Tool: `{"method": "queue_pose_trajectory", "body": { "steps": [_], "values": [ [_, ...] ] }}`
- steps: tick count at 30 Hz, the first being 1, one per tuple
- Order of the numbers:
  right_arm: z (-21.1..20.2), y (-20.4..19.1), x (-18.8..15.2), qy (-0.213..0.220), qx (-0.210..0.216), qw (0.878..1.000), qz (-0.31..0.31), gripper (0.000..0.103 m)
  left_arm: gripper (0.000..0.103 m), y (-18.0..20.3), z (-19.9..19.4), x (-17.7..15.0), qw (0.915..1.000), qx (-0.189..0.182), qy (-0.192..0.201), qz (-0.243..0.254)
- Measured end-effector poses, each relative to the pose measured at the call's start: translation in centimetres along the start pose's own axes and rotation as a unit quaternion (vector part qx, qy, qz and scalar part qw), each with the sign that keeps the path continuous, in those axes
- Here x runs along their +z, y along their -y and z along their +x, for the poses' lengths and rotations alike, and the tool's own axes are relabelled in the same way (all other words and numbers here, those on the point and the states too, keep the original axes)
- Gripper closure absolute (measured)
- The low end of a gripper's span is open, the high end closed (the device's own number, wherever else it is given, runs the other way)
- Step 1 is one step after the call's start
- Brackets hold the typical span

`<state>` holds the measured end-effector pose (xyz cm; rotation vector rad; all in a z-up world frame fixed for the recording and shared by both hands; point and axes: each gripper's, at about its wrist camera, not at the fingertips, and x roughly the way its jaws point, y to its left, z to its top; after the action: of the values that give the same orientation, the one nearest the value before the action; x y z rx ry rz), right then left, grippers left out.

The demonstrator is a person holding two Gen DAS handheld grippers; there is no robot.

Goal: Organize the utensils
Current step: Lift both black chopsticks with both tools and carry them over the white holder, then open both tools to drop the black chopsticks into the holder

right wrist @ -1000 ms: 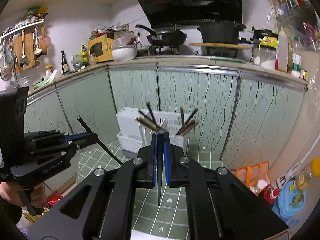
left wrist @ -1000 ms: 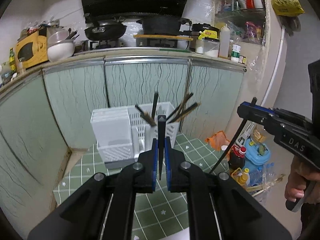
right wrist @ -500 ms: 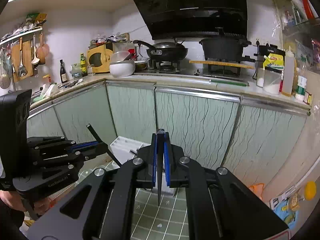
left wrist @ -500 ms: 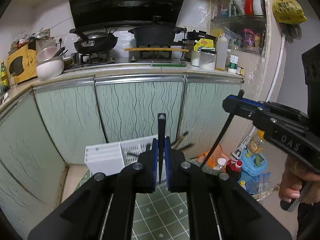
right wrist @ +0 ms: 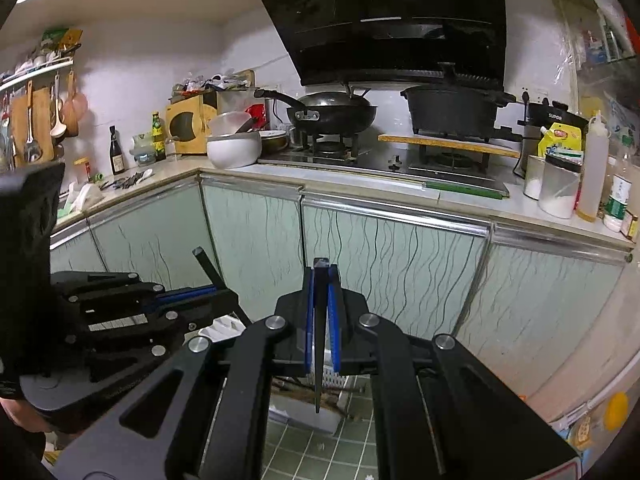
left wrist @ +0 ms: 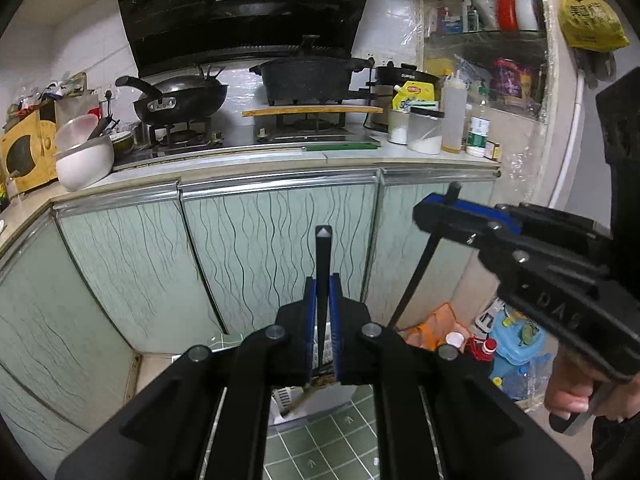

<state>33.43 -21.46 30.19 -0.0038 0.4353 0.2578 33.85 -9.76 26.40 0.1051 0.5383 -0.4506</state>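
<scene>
My left gripper [left wrist: 322, 284] is shut on a black chopstick [left wrist: 323, 252] that stands upright between its blue pads. My right gripper [right wrist: 321, 272] is likewise shut on a black chopstick [right wrist: 320, 364]. Each gripper shows in the other's view: the right gripper [left wrist: 430, 210] with its chopstick [left wrist: 416, 276] slanting down, and the left gripper [right wrist: 220, 294] with its chopstick [right wrist: 206, 264]. The white slotted utensil basket [right wrist: 304, 414] stands on the floor below, mostly hidden behind the fingers, as it is in the left wrist view [left wrist: 285, 396]. Brown chopsticks lie in it.
Pale green cabinet doors [left wrist: 276, 256] face me under a counter [right wrist: 360, 184] with a wok [right wrist: 332, 114], a black pot [left wrist: 308, 80] and white bowls [left wrist: 84, 160]. Bottles and bags [left wrist: 516, 344] crowd the floor at the right. The floor is green tile [left wrist: 320, 448].
Both grippers have risen and pulled back, each still holding its chopstick. The basket has sunk from mid-view to behind the fingers, and the counter and stove now fill more of both views.
</scene>
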Motion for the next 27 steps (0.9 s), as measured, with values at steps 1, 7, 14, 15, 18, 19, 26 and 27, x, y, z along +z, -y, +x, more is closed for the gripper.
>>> {"method": "queue_pose_trajectory", "body": {
  "steps": [1,7,14,15,18,19,26,27],
  "values": [
    [0.4,0.1,0.0,0.001,-0.001,1.0,-0.001,0.097,0.097,-0.3,0.4,0.0,1.0,0.002,-0.001,0.001],
    [3.1,0.8,-0.5,0.001,0.005,1.0,-0.009,0.097,0.097,-1.6,2.7,-0.5,1.0,0.003,-0.008,0.004],
    [5.7,1.9,-1.9,-0.008,0.015,1.0,0.0,0.097,0.097,-2.0,4.9,-1.3,0.9996,-0.002,-0.025,0.015],
    [5.9,1.9,-2.1,-0.009,0.017,1.0,0.001,0.097,0.097,-2.2,5.2,-1.5,0.9995,-0.003,-0.028,0.014],
    [6.6,2.2,-2.9,-0.017,0.021,1.0,0.002,0.096,0.087,-2.4,5.7,-2.1,0.9995,-0.005,-0.024,0.021],
    [6.6,2.3,-3.1,-0.017,0.02,1.0,0.005,0.094,0.049,-2.6,5.7,-2.2,0.9995,-0.001,-0.024,0.022],
    [5.1,2.6,-2.7,-0.005,0.002,1.0,0.013,0.012,0.005,-3.5,4.1,-2.4,0.9989,0.042,0.006,0.017],
    [4.7,2.6,-2.6,0.0,-0.002,1.0,0.017,0.011,0.005,-3.6,3.9,-2.5,0.9989,0.043,0.006,0.016]
  ]
}}
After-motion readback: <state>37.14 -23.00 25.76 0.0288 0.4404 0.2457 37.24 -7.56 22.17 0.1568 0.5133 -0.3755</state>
